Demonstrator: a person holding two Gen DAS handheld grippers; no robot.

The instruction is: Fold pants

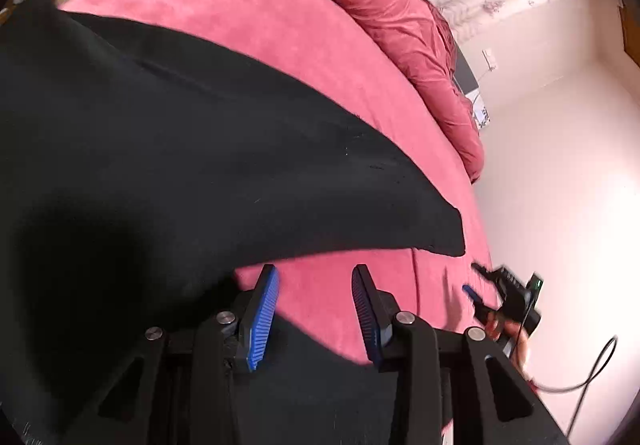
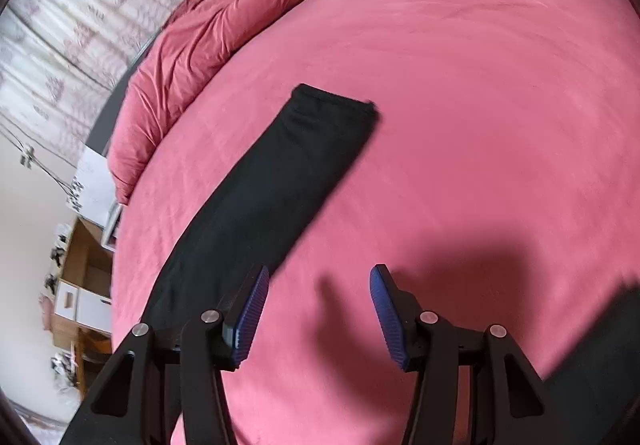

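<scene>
Left wrist view: The left gripper (image 1: 314, 277) hangs over the bed (image 1: 224, 5) with its jaws parted to a moderate gap. Nothing sits between the blue pads (image 1: 262, 321); only pink sheet shows in the gap. The black pants (image 1: 180, 149) lie flat on the bed ahead of and to the left of the fingertips, filling most of the left half of the frame. One pant end tapers to a corner at the right, just above the gripper. More black cloth lies beneath the gripper body at the lower edge. The left pad is close to the pants' edge; contact cannot be confirmed. A bunched pink duvet (image 1: 400, 29) lies along the far side of the bed. The right gripper (image 1: 478, 283) appears at the right edge of the bed, held by a hand (image 1: 516, 341), with a cable trailing from it. Its jaws stand apart.

Right wrist view: The right gripper (image 2: 318, 275) hangs over bare sheet, jaws moderately apart and empty. One pant leg (image 2: 280, 173) runs from behind the left finger up to a squared end near frame centre. It lies flat on the bed (image 2: 480, 85). The duvet (image 2: 192, 57) lies at the upper left.
</scene>
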